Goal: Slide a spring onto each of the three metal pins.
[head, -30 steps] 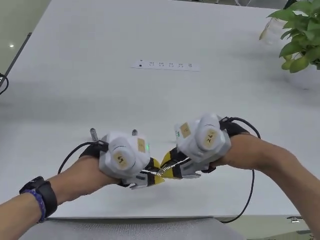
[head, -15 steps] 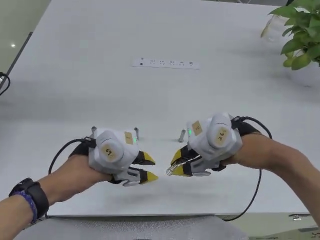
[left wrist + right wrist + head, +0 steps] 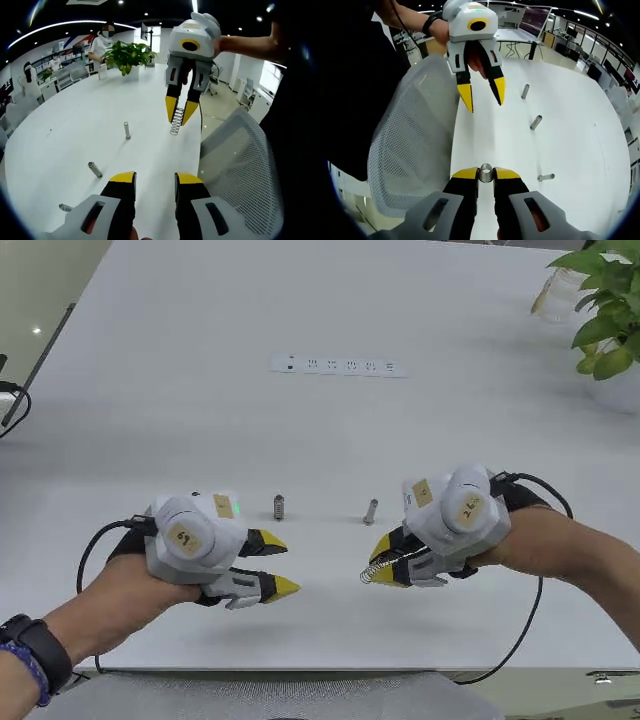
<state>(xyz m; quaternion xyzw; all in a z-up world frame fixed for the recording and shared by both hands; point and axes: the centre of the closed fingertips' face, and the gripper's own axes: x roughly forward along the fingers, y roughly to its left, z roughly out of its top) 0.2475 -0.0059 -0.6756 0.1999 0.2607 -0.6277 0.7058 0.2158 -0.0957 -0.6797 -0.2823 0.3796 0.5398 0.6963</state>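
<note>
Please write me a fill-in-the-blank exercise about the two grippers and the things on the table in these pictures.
1. The right gripper is shut on a small coiled metal ____.
2. The left gripper, with yellow-tipped jaws, stands ____ and holds nothing.
3. In the head view, the green potted plant stands at the far ____ corner of the white table.
Missing words: spring; open; right.

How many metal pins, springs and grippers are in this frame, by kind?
Metal pins: 3
Springs: 3, two on pins, one in the right gripper
Grippers: 2, the left gripper open
Total: 8
</note>
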